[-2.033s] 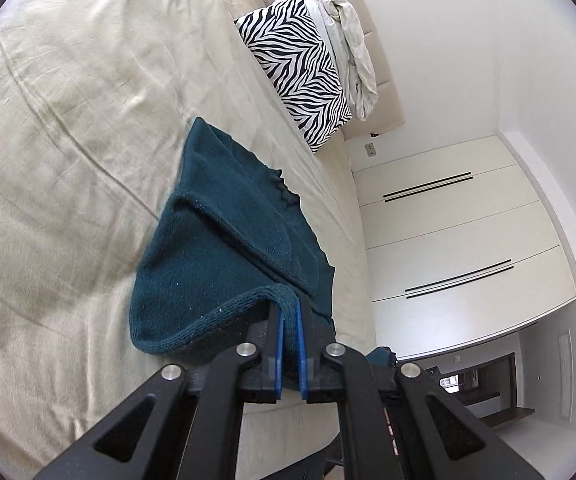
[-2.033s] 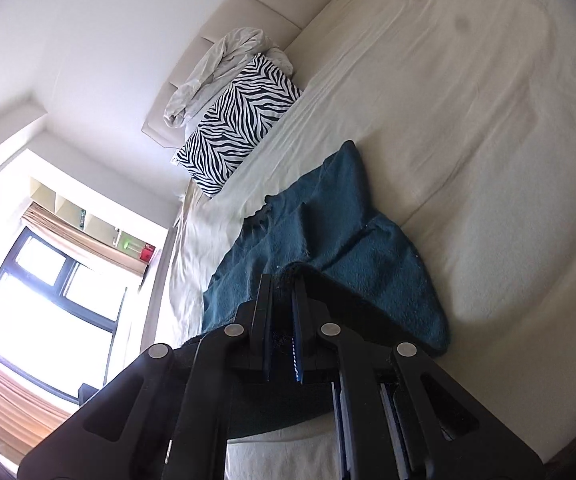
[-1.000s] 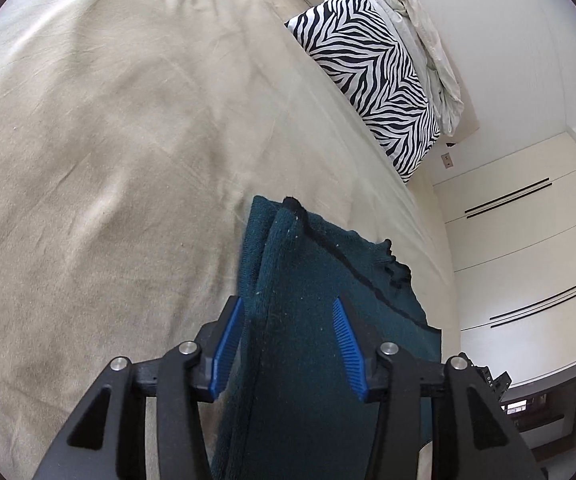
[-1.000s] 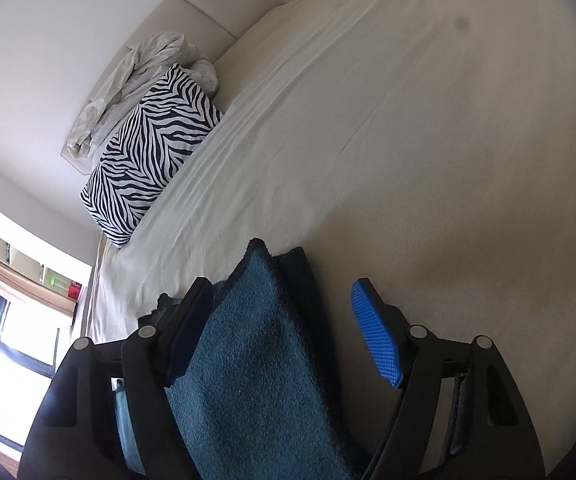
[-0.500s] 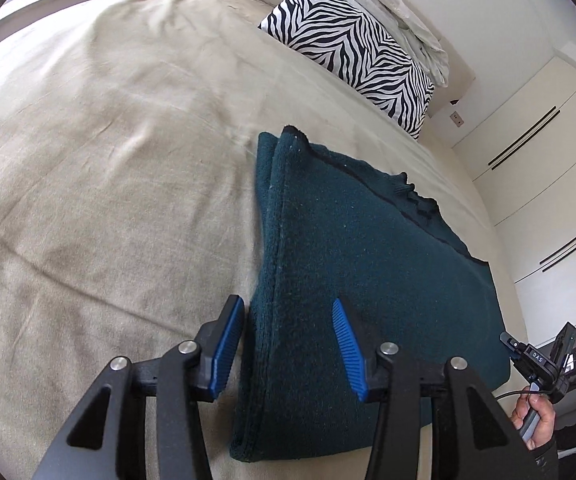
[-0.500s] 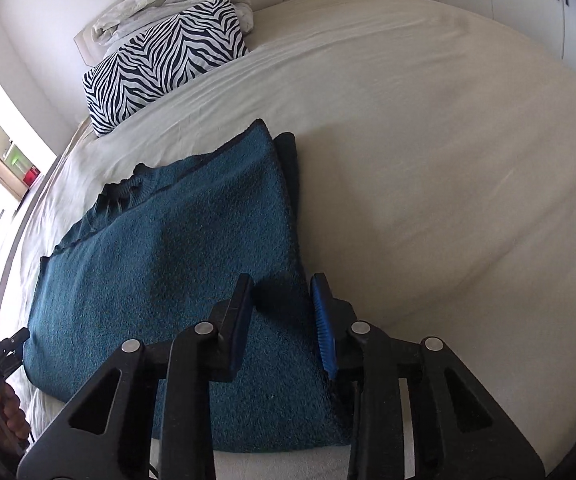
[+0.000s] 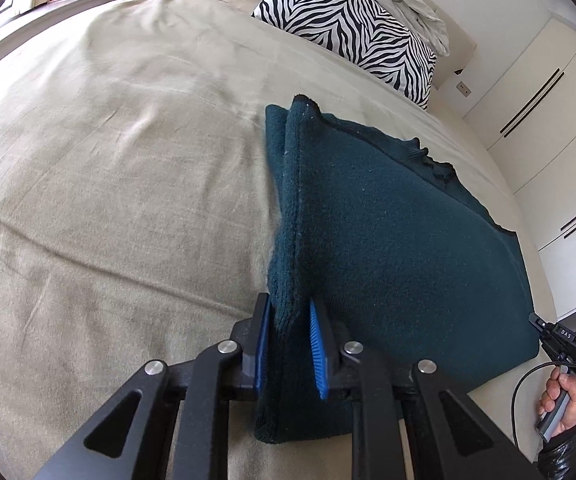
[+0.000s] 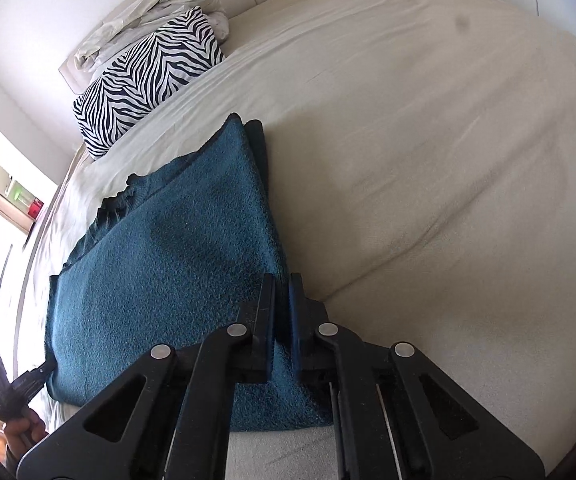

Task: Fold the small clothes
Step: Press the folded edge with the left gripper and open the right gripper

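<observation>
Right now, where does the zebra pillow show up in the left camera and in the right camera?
Left wrist view: the zebra pillow sits top centre-right, against the headboard, beyond the teal garment.
Right wrist view: the zebra pillow sits upper left, again beyond the teal garment.
Shared landmark: the crumpled white bedding piled right behind the pillow.
</observation>
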{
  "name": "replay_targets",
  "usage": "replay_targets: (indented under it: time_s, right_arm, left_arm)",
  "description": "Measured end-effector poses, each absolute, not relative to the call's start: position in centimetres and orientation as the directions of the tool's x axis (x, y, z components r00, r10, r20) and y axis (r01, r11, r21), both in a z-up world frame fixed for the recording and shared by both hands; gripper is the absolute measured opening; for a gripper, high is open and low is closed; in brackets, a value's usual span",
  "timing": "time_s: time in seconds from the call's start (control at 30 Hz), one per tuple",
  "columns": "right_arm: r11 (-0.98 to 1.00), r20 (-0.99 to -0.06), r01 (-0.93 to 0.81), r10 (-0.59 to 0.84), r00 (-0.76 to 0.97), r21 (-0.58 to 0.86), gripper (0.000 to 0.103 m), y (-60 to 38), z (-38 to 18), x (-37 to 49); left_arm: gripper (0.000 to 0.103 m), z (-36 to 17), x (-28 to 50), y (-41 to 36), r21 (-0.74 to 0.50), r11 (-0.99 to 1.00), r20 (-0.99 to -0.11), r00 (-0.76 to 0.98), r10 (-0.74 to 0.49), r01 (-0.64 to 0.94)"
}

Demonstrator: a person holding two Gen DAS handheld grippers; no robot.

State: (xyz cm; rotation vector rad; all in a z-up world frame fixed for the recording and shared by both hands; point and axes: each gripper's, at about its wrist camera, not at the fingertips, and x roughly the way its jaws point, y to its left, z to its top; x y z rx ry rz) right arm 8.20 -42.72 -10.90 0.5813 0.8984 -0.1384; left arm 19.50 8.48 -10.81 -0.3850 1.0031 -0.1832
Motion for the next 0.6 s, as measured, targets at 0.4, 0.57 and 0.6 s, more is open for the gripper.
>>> replay_targets:
  time_s: [0.4,0.57,0.6]
  right_arm:
    - [0.861,-0.778,0.339,0.098,0.620,0.378,0.012,-42.4,-10.8,8.0]
    - [0.846,-0.693,0.364,0.008,0.721,0.388,0.059,-42.7,-6.6,6.0]
    - [0.849,-0.678,0.336,0.035,0.734,0.407,0.059,-42.3,-5.9,6.3]
  left_arm:
    - [0.021,-9.7,18.4,8.5,-0.365,0.930,-0.784,0.549,-0.288,-0.034]
    - [0.024,-5.7,18.2,7.4,-0.286,0.958,-0.744,0.630,-0.221,-0.001]
    - [0.032,-4.9,18.6,6.7,-0.268,0.963,-0.733,0.645,-0.217,0.019]
